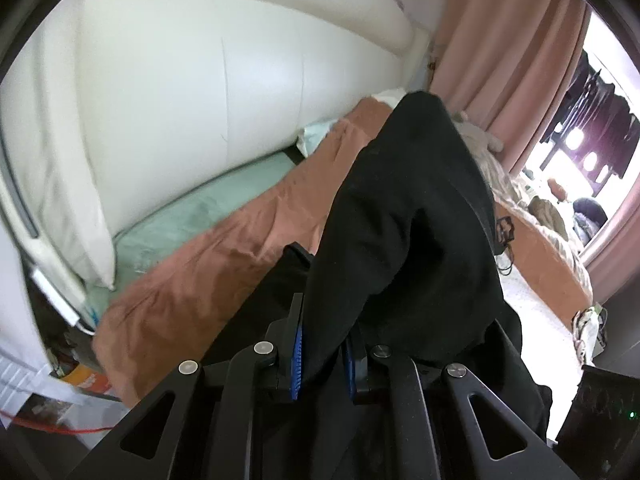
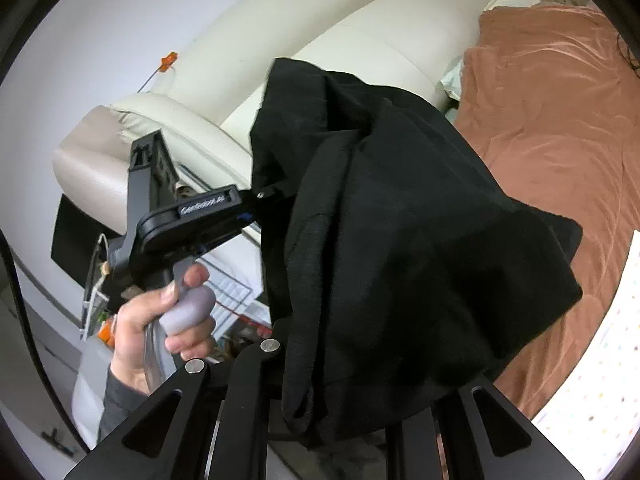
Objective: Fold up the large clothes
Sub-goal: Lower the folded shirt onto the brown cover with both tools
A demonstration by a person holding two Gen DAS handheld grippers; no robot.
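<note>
A: Start at the left claw (image 1: 322,354); how does it stand?

B: Nearly closed, the blue pads (image 1: 297,360) pinching a fold of the black garment (image 1: 404,216); cloth runs up out of the jaws and blocks much of that view.

A: And the right claw (image 2: 340,384)?

B: Its fingertips are buried under the same black garment (image 2: 400,240); from the way the cloth bunches and hangs straight off it, I judge it narrowly closed on the fabric too. In the right wrist view you also see the person's hand (image 2: 160,320) on the other claw's grey handle.

A: Where is the garment, then?

B: Off the bed, held up between the two claws above the rust-brown bedspread (image 1: 208,264), with the cream headboard (image 1: 200,92) behind; none of it seems to lie flat yet.

A: How will it handle?

B: Soft and limp, I'd say; it drapes in deep folds and keeps no shape, so it will sag wherever it isn't held. It looks thick enough to have some weight; a thin pinch could slip.

A: Best hold?

B: A hem or seam edge, such as the ribbed band (image 2: 304,280) hanging near the right claw; claws well apart, so the cloth spreads.
</note>
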